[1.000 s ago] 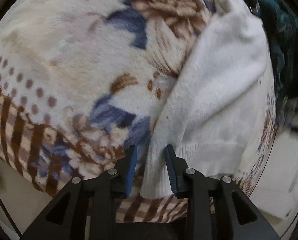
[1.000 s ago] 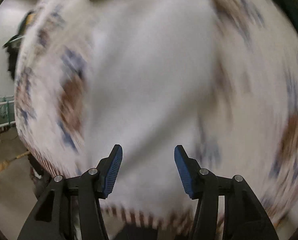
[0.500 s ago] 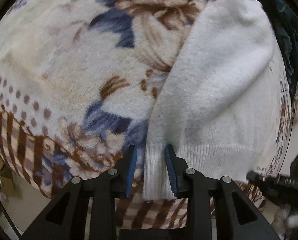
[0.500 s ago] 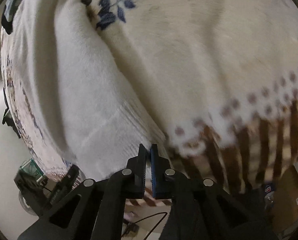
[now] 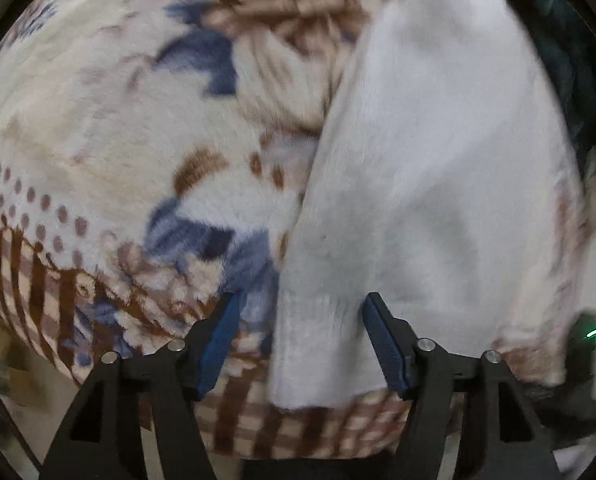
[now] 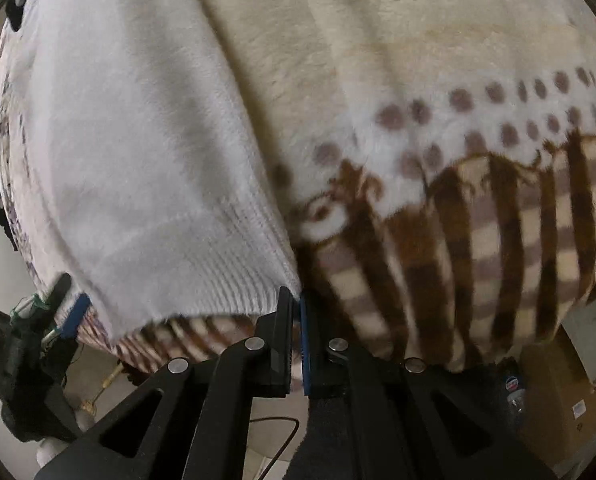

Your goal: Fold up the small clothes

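A white knit garment (image 5: 438, 160) lies flat on a plush floral blanket (image 5: 97, 120), its ribbed hem toward me. My left gripper (image 5: 302, 320) points down over the hem's left corner. Its jaws are opening, with the hem between them, and the pads stand clear of the cloth. In the right wrist view the garment (image 6: 129, 140) fills the left half. My right gripper (image 6: 295, 300) is shut, and its tips touch the hem's right corner. I cannot tell whether any cloth is pinched. The left gripper's blue pad (image 6: 75, 314) shows at the hem's far corner.
The blanket (image 6: 438, 40) has a dotted band and a brown checked border hanging over the near edge. Dark teal cloth (image 5: 570, 40) lies past the garment at the upper right. Below the edge I see floor, a cardboard box (image 6: 570, 396) and a thin cable (image 6: 281, 428).
My left jaws, which pinched the hem before, have spread apart. My right gripper swung fast to the hem's corner, closed from wide open, then edged closer.
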### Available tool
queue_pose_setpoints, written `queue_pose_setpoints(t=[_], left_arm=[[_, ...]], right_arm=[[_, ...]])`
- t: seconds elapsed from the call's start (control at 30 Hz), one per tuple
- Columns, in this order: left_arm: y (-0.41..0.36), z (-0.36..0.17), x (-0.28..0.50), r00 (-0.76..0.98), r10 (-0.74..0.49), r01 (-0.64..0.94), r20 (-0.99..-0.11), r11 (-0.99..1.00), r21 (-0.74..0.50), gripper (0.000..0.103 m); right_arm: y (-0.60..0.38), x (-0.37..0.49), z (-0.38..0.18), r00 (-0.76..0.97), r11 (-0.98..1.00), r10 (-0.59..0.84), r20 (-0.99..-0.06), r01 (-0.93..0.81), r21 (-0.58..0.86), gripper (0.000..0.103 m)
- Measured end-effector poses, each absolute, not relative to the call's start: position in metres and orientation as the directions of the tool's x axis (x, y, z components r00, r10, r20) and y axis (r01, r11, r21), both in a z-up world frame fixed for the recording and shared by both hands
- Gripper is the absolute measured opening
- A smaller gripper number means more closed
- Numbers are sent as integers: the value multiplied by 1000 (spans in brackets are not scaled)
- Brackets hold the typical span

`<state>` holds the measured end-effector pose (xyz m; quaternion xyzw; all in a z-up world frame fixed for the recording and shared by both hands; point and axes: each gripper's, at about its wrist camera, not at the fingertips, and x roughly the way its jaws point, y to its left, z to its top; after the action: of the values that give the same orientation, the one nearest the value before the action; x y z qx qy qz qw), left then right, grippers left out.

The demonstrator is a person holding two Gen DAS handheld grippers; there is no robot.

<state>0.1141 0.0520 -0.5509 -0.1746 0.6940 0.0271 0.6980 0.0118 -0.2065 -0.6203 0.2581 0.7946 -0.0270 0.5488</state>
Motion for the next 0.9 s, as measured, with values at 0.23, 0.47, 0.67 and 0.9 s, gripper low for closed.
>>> queue_pose_setpoints(t=[0.23,0.47,0.67,0.9], left_arm=[[66,-536,105,89,-196,-413,-977,885,-215,3],[88,-478,118,203,-240,-474,-949,824,-310,44],[109,-428,203,409,-333,-434,-850,748,-502,60],[104,-474,361,386,-358,-345,-850,799,-493,60]], right_arm=[[-232,10,-602,-244,838,439,-865,459,296,3],[-241,39,-609,-350,883,425,-835,364,296,18],[-275,83,-551,-177,812,525,-832,398,427,57],[-304,181,-525,-10,789,494,-870,426,443,57]])
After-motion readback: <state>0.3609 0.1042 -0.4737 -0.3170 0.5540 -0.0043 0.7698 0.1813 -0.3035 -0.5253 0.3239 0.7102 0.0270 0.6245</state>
